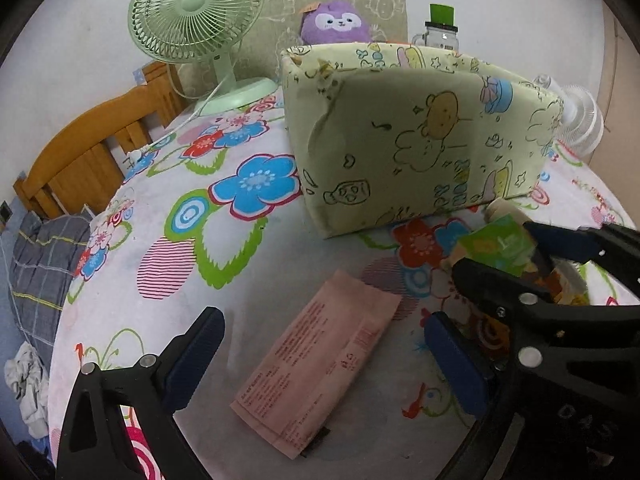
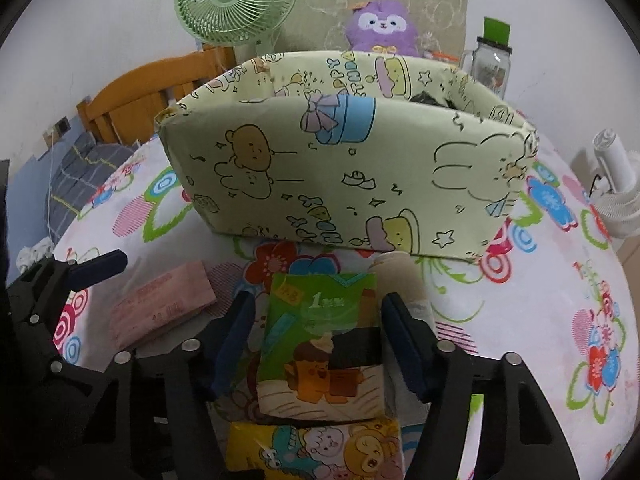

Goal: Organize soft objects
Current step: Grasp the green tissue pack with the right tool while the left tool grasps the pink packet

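Two claws showed in my feeds. My right claw (image 2: 318, 344) stood spread around a green tissue pack (image 2: 320, 340) printed with a large "1"; whether its pads pressed the pack's sides I could not tell. A yellow cartoon pack (image 2: 316, 448) lay just under it, nearer me, and a beige roll (image 2: 400, 280) just beyond its right finger. My left claw (image 1: 324, 364) hung wide open over a pink packet (image 1: 320, 364) covered in print too small to read, touching nothing. Beyond both claws stood the green box (image 2: 340, 176), its inner wall lettered "HAPPY BIRTHDAY" in part. Everything lay on the flowered sheet (image 1: 160, 208).
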`<state>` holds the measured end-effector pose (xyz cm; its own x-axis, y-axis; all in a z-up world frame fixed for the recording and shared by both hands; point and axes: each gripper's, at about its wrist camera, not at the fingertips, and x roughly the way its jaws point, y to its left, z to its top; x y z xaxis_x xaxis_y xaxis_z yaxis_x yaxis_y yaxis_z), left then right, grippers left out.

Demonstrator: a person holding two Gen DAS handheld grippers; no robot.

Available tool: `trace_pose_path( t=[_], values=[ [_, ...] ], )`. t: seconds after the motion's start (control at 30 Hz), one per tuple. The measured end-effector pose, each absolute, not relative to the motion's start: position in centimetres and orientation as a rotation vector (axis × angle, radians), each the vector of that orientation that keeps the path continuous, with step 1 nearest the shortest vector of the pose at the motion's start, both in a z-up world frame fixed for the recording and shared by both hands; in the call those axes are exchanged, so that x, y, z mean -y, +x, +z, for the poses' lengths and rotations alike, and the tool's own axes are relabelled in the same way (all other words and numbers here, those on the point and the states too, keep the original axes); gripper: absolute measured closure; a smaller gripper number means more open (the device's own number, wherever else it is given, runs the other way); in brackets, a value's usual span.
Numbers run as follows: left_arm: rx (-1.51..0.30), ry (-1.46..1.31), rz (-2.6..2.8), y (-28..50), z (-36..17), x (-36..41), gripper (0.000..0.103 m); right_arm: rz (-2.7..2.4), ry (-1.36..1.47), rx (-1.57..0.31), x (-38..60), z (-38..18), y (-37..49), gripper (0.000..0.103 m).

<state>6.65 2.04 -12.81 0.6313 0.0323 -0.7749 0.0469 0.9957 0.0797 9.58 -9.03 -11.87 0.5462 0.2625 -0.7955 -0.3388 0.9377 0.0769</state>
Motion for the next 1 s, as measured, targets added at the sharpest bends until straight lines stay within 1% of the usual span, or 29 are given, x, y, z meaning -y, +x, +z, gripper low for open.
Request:
trace_pose_path(
  t=[0.03,0.07,0.1,0.27,0.33,0.37,0.4,0.43,0.47,0.5,0.6,1.0],
  values=[
    [-0.892,0.093,-0.013,6.7,-12.8,-2.1,0.003,0.358,-0.086,-0.935,9.0,-12.0,9.7,0.039],
    [-0.892,0.093,-0.015,6.7,-12.8,-2.1,0.004,0.357,-0.088,-0.941,8.9,-12.0,9.9,0.045],
    [-0.890,0.093,-0.022,6.7,-12.8,-2.1,0.007,0.352,-0.091,-0.945,8.9,-12.1,10.0,0.048],
    [-0.903,0.047,-0.074,6.9,-12.8,-2.2,0.021,0.346,-0.085,-0.944,8.8,-12.2,10.2,0.048],
    [-0.905,0.024,-0.099,6.9,-12.8,-2.3,0.025,0.345,-0.089,-0.942,8.7,-12.2,10.2,0.048],
    [-0.902,0.029,-0.102,6.9,-12.8,-2.3,0.031,0.344,-0.090,-0.941,8.7,-12.2,10.2,0.048],
    [-0.901,0.029,-0.108,6.8,-12.7,-2.2,0.040,0.343,-0.089,-0.941,8.6,-12.1,10.2,0.048],
    [-0.900,0.031,-0.112,6.7,-12.7,-2.1,0.045,0.342,-0.086,-0.941,8.6,-12.1,10.2,0.048],
    [-0.898,0.030,-0.118,6.7,-12.5,-1.9,0.052,0.339,-0.084,-0.940,8.7,-12.1,10.2,0.048],
    [-0.897,0.032,-0.124,6.6,-12.4,-1.7,0.058,0.336,-0.083,-0.939,8.7,-12.1,10.2,0.048],
    [-0.898,0.031,-0.119,6.5,-12.4,-1.3,0.062,0.331,-0.082,-0.936,8.9,-12.0,10.0,0.048],
    [-0.888,0.037,-0.103,6.3,-11.5,0.2,0.063,0.316,-0.051,-0.897,10.6,-10.5,9.0,0.048]
  ],
)
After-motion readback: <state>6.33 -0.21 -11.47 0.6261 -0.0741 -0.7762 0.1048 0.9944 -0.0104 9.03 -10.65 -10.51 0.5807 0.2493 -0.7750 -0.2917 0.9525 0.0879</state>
